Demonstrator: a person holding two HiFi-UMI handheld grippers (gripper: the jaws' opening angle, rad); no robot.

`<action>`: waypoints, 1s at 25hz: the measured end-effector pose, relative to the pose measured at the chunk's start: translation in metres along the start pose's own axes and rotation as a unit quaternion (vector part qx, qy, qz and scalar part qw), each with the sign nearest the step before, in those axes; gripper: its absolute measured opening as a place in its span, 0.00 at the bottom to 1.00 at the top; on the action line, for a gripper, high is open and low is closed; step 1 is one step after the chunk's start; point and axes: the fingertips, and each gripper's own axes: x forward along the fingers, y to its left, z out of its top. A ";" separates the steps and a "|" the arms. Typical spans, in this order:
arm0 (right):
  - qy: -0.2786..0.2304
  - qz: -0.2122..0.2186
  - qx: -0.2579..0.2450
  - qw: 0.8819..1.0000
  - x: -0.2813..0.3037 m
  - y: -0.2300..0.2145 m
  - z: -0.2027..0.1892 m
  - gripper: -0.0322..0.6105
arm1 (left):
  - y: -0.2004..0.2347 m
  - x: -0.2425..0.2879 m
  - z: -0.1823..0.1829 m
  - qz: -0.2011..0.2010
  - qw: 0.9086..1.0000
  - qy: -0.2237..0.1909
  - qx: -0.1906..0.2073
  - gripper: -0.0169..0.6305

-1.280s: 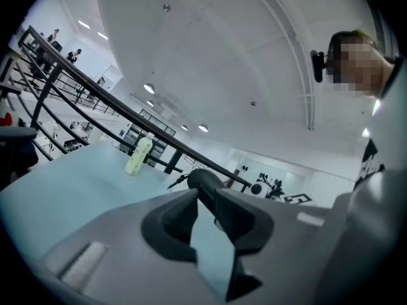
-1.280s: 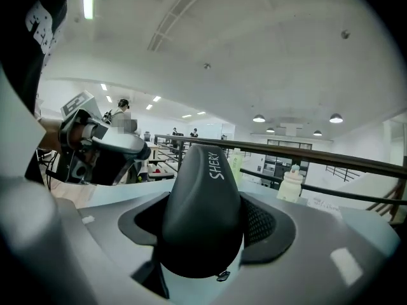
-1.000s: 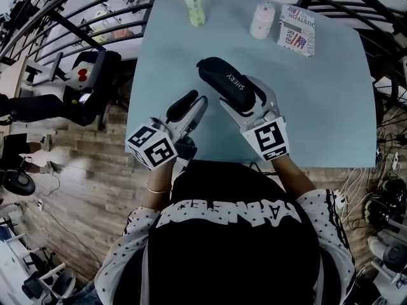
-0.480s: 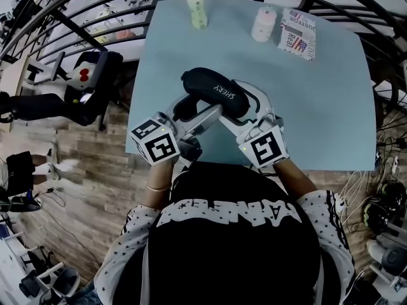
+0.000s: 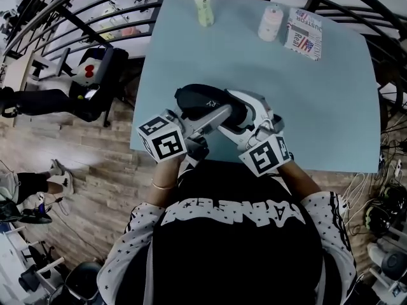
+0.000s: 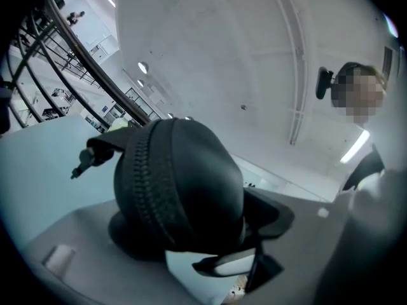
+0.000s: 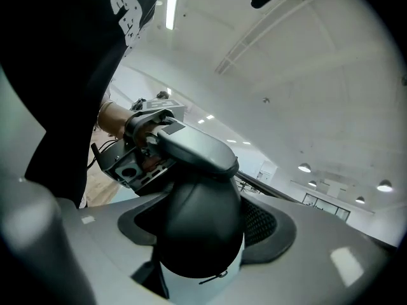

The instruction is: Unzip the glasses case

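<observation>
The left gripper [image 5: 210, 115], reaching in from seven o'clock, had its jaws closed across one end of the black glasses case [image 5: 197, 98], the zipper pull [image 6: 84, 162] sticking out toward nine o'clock. The case sat over the table's [image 5: 331, 107] six o'clock edge. The right gripper [image 5: 245, 110] clamped its other end between widely spread jaws.

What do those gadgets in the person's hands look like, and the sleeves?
The left gripper and right gripper each have pale grey tapered jaws with black pads and a white cube printed with black square markers. The sleeves are white with small black stars; a thin bangle circles the left wrist.
</observation>
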 end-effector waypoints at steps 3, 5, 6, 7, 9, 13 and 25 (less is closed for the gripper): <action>0.003 0.000 -0.009 1.000 0.001 0.005 0.002 0.58 | -0.001 -0.004 -0.001 0.000 1.000 -0.002 0.000 0.03; 0.007 0.001 -0.016 1.000 0.001 0.007 0.003 0.58 | -0.001 -0.007 -0.002 0.003 1.000 -0.006 -0.004 0.03; 0.008 0.001 -0.018 1.000 0.001 0.008 0.002 0.58 | 0.000 -0.007 -0.002 0.004 1.000 -0.006 -0.007 0.03; 0.010 0.002 -0.020 1.000 0.002 0.008 0.002 0.58 | 0.000 -0.007 -0.002 0.004 1.000 -0.007 -0.010 0.03; 0.012 0.001 -0.023 1.000 0.001 0.009 0.001 0.57 | -0.002 -0.007 -0.002 -0.001 1.000 -0.008 -0.016 0.03; 0.009 0.005 -0.022 1.000 -0.002 0.011 0.002 0.59 | -0.007 -0.009 -0.003 -0.014 0.999 -0.012 -0.031 0.03; 0.010 0.075 0.022 0.997 -0.033 0.032 -0.018 0.57 | -0.010 -0.029 0.000 -0.025 0.999 0.014 0.029 0.03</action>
